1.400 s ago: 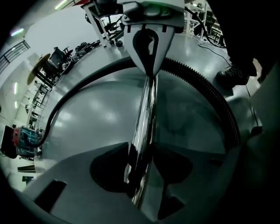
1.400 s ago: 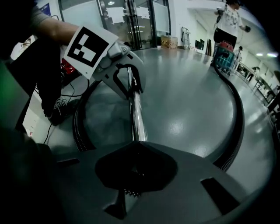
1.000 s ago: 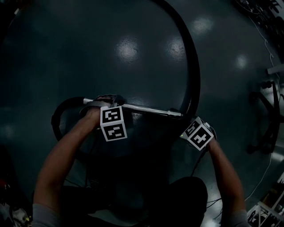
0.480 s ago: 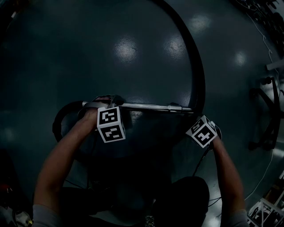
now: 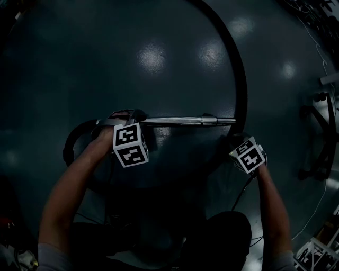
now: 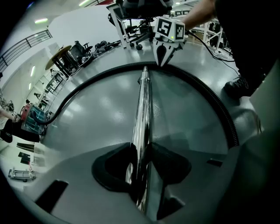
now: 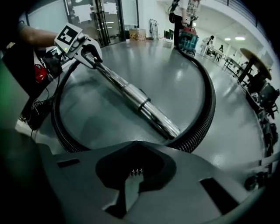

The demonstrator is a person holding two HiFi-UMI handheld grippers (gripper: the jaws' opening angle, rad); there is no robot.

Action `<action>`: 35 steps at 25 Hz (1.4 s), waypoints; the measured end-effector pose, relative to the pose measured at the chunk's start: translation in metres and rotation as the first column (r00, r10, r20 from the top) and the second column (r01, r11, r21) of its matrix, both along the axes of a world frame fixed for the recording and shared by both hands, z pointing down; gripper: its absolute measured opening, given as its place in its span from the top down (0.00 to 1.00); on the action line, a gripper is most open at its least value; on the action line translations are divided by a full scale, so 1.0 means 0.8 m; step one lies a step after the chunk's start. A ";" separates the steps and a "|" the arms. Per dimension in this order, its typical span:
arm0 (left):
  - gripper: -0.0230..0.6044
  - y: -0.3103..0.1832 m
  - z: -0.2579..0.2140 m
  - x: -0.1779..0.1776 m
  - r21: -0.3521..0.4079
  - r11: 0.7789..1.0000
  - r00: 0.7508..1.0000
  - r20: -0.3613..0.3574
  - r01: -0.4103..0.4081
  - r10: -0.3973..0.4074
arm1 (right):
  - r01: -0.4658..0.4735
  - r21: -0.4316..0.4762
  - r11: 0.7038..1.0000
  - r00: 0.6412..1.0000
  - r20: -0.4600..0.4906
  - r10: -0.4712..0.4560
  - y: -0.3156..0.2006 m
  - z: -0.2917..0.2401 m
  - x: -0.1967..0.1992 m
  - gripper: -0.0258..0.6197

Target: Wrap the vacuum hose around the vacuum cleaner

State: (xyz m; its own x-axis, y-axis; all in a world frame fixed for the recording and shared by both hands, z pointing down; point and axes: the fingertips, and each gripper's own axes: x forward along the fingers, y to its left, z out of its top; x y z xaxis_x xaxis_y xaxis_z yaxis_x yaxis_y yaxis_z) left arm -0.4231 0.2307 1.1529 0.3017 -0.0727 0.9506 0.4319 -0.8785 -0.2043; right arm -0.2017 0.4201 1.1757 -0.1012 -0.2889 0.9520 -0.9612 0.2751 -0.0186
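Observation:
A chrome wand (image 5: 185, 121) lies level across the head view. My left gripper (image 5: 126, 118) is shut on its handle end, and in the left gripper view the wand (image 6: 143, 113) runs straight out between the pads. From the wand's far tip a black ribbed hose (image 5: 239, 79) curves round and away to the teal and red vacuum cleaner (image 7: 189, 37). My right gripper (image 5: 238, 142) stands by the hose bend, pointing down at the hose (image 6: 199, 85). In its own view the right gripper (image 7: 134, 173) is shut with nothing between its jaws, just short of the hose (image 7: 205, 109).
Office chair bases (image 5: 318, 132) and loose cables stand at the right of the glossy grey floor. Round tables and chairs (image 7: 258, 74) line one side of the room. A person (image 7: 183, 11) stands behind the vacuum cleaner. My own legs fill the bottom of the head view.
My right gripper has moved to the right. The wand's far end and the hose bend have swung with it, so the wand now lies level. The left gripper has stayed put.

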 end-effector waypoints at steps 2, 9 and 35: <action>0.71 0.003 -0.002 0.003 0.006 1.000 1.000 -0.010 -0.004 0.004 | 0.004 0.052 0.999 1.000 0.014 -0.005 -0.012 -0.016 -0.007 0.95; 0.71 0.003 -0.025 0.010 0.015 1.000 0.999 -0.045 0.001 0.000 | 0.178 0.315 0.932 0.975 0.073 -0.211 -0.113 -0.114 -0.075 0.84; 0.67 -0.040 -0.202 -0.020 0.152 0.982 0.932 -0.357 0.115 -0.054 | 0.553 0.321 0.769 0.833 -0.231 -0.503 -0.199 -0.117 -0.154 0.77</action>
State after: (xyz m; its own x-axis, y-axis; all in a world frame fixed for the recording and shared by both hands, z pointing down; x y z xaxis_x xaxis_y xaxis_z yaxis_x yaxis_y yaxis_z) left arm -0.4387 0.1985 0.9912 0.5984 -0.2617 0.7573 0.2314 -0.8484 -0.4760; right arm -0.3251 0.2606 1.0822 -0.2288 -0.5474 0.8050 -0.6486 0.7023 0.2933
